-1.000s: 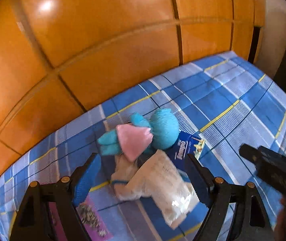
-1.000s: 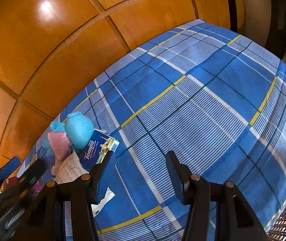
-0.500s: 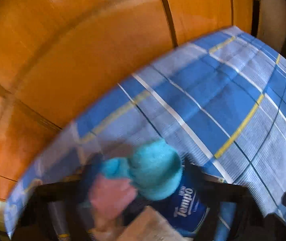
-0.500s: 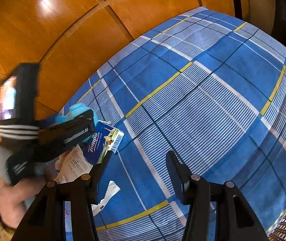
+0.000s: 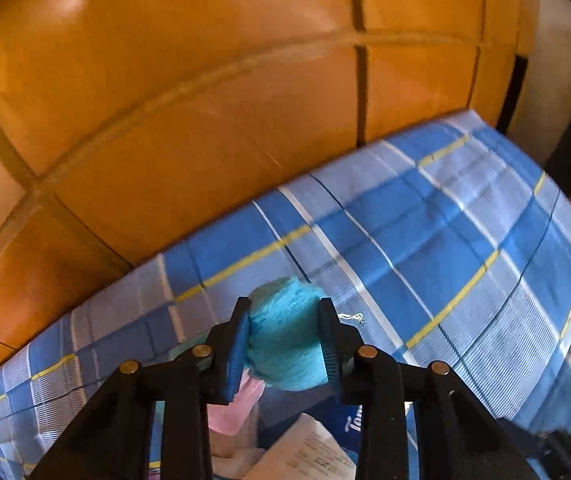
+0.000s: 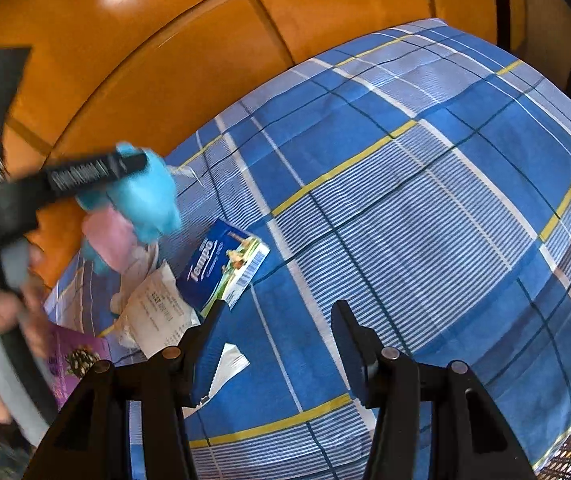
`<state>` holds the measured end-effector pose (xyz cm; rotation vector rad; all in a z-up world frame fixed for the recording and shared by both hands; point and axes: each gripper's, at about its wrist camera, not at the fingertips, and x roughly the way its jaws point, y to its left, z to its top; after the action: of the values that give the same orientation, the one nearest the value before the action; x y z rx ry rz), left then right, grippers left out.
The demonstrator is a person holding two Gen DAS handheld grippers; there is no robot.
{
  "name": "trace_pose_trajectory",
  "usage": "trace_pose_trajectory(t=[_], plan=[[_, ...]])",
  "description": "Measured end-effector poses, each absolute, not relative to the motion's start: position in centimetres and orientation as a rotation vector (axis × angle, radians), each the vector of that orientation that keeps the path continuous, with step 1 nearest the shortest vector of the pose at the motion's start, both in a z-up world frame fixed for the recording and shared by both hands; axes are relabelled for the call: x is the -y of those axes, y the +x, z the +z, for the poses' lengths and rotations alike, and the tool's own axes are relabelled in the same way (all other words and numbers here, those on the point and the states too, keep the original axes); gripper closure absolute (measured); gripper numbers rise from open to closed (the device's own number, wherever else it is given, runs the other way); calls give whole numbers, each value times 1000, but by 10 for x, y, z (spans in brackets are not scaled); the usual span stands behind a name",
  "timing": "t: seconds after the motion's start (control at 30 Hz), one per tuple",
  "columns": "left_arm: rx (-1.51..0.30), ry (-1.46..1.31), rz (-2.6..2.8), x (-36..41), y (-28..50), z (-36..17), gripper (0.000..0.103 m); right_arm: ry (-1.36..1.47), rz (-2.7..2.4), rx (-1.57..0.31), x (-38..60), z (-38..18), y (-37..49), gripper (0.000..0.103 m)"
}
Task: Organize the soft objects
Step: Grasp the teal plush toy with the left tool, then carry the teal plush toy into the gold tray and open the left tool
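Observation:
My left gripper (image 5: 283,338) is shut on the turquoise head of a plush toy (image 5: 285,340) with a pink body, and holds it above the blue checked bed cover (image 5: 445,264). In the right wrist view the same toy (image 6: 149,200) hangs lifted at the left, clamped by the left gripper (image 6: 125,168). My right gripper (image 6: 277,340) is open and empty, above the cover.
A blue Tempo tissue pack (image 6: 221,264), a crumpled paper receipt (image 6: 157,316), a white paper scrap (image 6: 229,364) and a purple card (image 6: 73,356) lie on the cover at the left. An orange wooden panelled wall (image 5: 205,100) stands behind the bed.
My left gripper moved forward over the plush toy, shut on its turquoise head and lifted it off the cover. My right gripper stayed open and hardly moved.

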<state>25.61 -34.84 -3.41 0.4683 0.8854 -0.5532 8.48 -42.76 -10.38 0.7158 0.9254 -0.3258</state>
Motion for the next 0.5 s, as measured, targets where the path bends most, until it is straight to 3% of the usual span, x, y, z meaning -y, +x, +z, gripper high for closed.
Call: trace_pose_trajectory(t=[0.5], plan=[[-755,234,-292,212,304,87,70,606,-291,-979,409,-105,94,50]])
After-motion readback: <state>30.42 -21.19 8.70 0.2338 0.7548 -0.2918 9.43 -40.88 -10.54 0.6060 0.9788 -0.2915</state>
